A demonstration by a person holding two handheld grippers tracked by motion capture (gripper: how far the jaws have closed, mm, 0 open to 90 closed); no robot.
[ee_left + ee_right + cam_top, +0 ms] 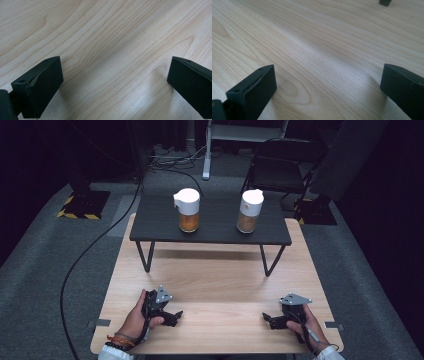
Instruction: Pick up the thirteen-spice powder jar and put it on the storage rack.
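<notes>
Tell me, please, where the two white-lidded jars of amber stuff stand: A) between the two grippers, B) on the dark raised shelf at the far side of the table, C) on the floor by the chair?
B: both jars, the left jar and the right jar, stand on the dark shelf, far from both grippers.

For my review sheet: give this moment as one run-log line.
left gripper: open, empty, low over wooden table | right gripper: open, empty | two lidded jars: untouched on black riser

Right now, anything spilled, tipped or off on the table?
Nothing stands out. Both jars stand upright, lids on, on the black shelf. Left gripper and right gripper are open, empty, over bare wood.
</notes>
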